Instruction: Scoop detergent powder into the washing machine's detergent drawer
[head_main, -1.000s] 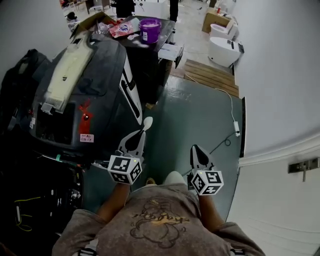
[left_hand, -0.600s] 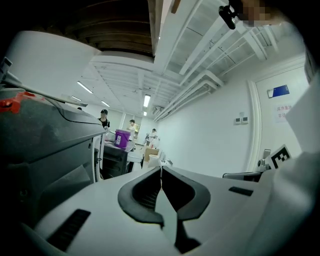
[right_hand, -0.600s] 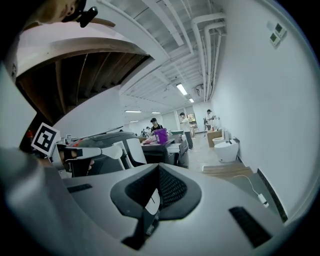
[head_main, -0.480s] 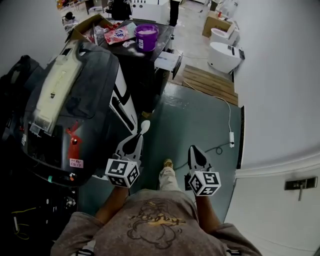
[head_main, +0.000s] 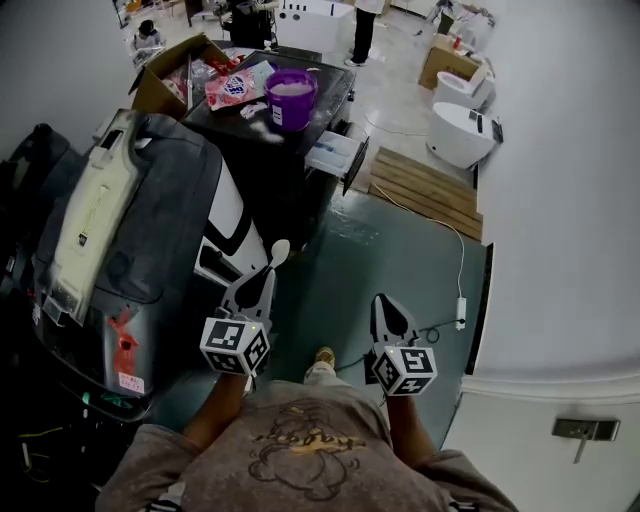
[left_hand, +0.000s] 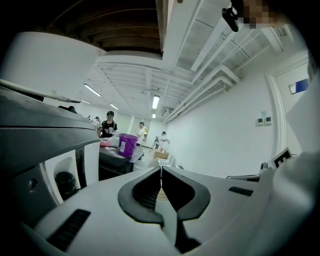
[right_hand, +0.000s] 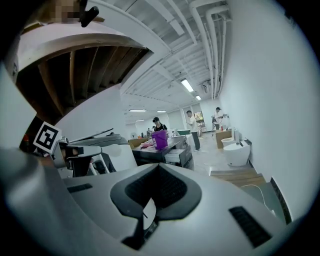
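Teal floor (head_main: 400, 250) underfoot, white wall along the right. At the left gripper (head_main: 268, 272), jaws pressed together on the thin handle of a white spoon (head_main: 281, 250), bowl sticking out past the tips; handle seen edge-on as a pale sliver between the black pads (left_hand: 142, 192). At the right gripper (head_main: 381, 300), jaws closed on each other with nothing between, beside the left one and above the floor. Just left of the spoon, a big grey covered machine (head_main: 150, 210). Farther ahead, well apart from both grippers, a black washing machine (head_main: 290, 190) with its white detergent drawer (head_main: 335, 155) pulled out at the front. On top of it, a purple bucket (head_main: 291, 105) with pale contents, next to a pink bag (head_main: 232, 86), and an open cardboard box (head_main: 165, 72) further left. Past the floor's far edge, a wooden pallet (head_main: 425, 180); along the wall, a white cable (head_main: 462, 250) trailing down.
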